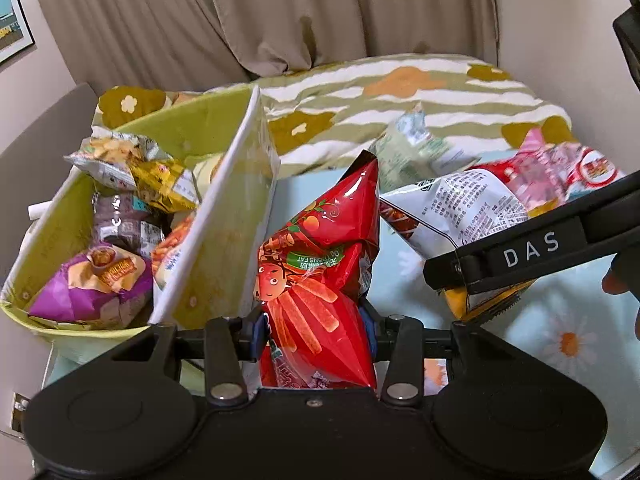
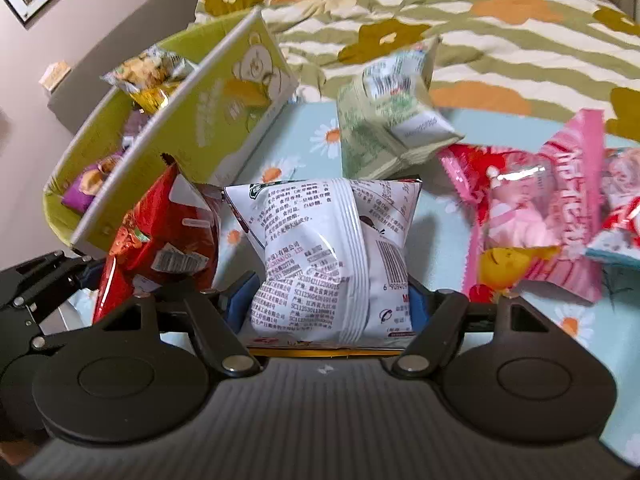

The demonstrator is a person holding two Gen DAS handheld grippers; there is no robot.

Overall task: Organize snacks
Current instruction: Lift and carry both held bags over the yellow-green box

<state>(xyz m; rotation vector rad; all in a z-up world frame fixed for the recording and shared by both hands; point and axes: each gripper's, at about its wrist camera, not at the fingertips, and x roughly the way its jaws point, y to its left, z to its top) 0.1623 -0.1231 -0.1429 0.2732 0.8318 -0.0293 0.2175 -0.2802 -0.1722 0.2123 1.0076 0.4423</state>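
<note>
My left gripper (image 1: 316, 332) is shut on a red snack bag (image 1: 324, 248), which stands up between its blue pads just right of a green storage box (image 1: 52, 232). The box holds several snack packs, among them a purple one (image 1: 92, 284). In the right wrist view a white snack bag (image 2: 332, 264) with printed text sits between the pads of my right gripper (image 2: 328, 308), which pinch its sides. The red bag (image 2: 160, 232) shows to its left, beside the green box (image 2: 224, 108). In the left wrist view the right gripper's black body covers part of the white bag (image 1: 460, 204).
A pale green snack bag (image 2: 384, 120) and pink candy bags (image 2: 540, 208) lie on the daisy-print sheet (image 2: 576, 320) to the right. A striped flowered quilt (image 2: 480, 32) is bunched behind them. Curtains (image 1: 280, 12) hang at the back, and a framed picture (image 1: 12, 20) is on the left wall.
</note>
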